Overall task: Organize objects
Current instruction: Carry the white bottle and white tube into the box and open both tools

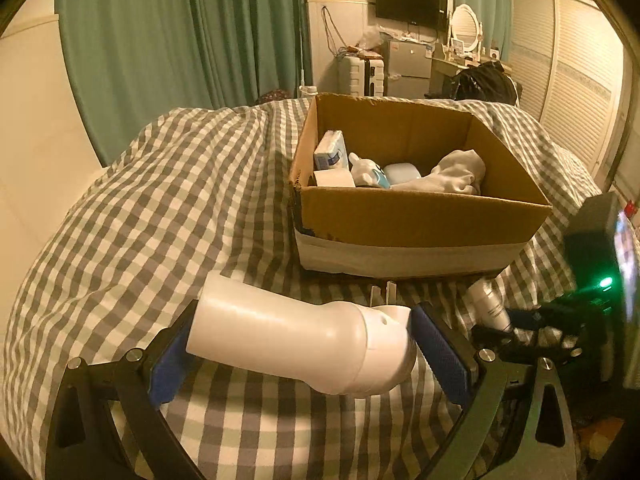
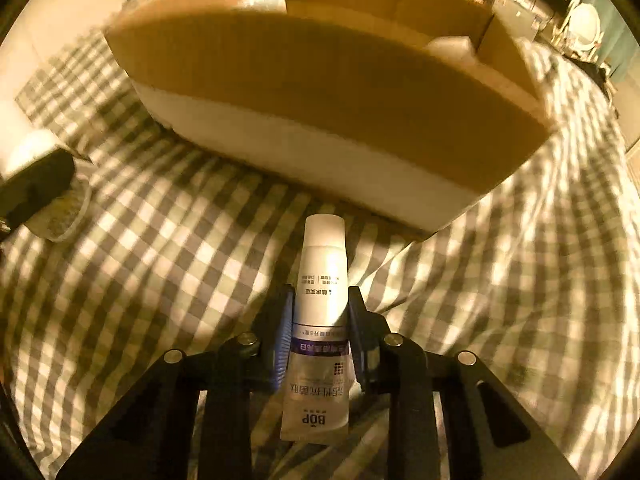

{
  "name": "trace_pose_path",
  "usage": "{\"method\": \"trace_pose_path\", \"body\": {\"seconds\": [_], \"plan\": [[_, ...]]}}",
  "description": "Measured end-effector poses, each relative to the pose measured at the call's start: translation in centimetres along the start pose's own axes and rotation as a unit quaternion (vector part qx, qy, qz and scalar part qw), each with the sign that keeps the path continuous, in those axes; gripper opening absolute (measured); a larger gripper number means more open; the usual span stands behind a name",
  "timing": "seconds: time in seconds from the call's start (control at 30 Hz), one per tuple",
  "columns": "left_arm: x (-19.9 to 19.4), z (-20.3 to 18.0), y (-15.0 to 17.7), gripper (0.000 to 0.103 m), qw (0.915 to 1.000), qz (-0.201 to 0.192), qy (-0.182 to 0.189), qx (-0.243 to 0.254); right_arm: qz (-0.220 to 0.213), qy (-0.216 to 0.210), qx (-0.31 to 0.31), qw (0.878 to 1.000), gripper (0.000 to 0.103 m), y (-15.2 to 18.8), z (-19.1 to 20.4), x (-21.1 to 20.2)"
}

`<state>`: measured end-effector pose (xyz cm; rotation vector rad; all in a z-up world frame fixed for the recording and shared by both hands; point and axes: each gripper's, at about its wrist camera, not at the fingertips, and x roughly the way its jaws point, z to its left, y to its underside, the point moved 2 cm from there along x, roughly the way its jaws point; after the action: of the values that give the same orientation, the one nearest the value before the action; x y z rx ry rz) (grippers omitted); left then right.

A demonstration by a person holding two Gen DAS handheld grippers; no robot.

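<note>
Left tool (image 1: 298, 354) clamped across a white hair dryer (image 1: 296, 344), blue pads on barrel mouth and rounded back end, plug prongs poking out just beyond it. Dryer looks like hard smooth plastic, rigid, probably light-to-medium and a bit slippery; the lengthwise pinch looks prone to pivoting, the mid barrel seems a safer hold. It sits low over the checked bedspread (image 1: 160, 200).

Ahead and right of the left tool: open cardboard box (image 1: 420, 216) on the bed. Inside, left to right: blue-white carton (image 1: 330, 152) standing, small white box (image 1: 334, 178), white-blue toy figure (image 1: 366, 170), pale blue case (image 1: 402, 172), bunched white cloth (image 1: 456, 172). Back of the box looks free.

Right tool (image 2: 318, 320) shut on a BOP toothpaste tube (image 2: 322, 320), fingers at mid body, cap pointing forward toward the box wall (image 2: 320, 92), crimped end trailing back. Tube is soft, light, squashes under pressure; a firmer hold would be nearer the cap shoulder. Frame is motion-blurred
</note>
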<state>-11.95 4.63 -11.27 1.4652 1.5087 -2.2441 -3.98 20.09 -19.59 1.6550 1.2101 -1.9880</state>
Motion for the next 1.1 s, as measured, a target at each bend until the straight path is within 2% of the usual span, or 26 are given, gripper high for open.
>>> {"method": "trace_pose_path", "body": {"seconds": [0.27,0.5,0.63,0.8,0.93,1.1], "plan": [[-2.1,0.0,-0.4,0.101,0.9998,-0.013,0.013,-0.004,-0.084,0.001,0.007,0.996,0.025,-0.6,0.2,-6.2],[-4.2,-0.2,-3.1,0.101,0.9988,-0.038,0.031,-0.007,-0.138,-0.001,-0.009,0.990,0.025,-2.8,1.0,-11.5],[-5.2,-0.3,-6.2,0.101,0.9970,-0.062,0.045,-0.009,-0.165,0.002,-0.014,0.986,0.025,-4.1,-0.1,-13.9],[-5.6,-0.8,-10.4,0.101,0.9946,-0.095,0.042,0.000,-0.205,0.000,-0.012,0.979,0.025,-7.2,-1.2,-16.7],[-4.5,-1.4,-13.9,0.101,0.9924,-0.116,0.037,0.018,-0.229,0.000,-0.007,0.973,0.025,-10.1,-2.2,-18.0],[-2.0,-1.7,-16.9,0.101,0.9910,-0.113,0.063,0.032,-0.240,0.000,-0.009,0.971,0.025,-13.4,-3.3,-17.8]]}}
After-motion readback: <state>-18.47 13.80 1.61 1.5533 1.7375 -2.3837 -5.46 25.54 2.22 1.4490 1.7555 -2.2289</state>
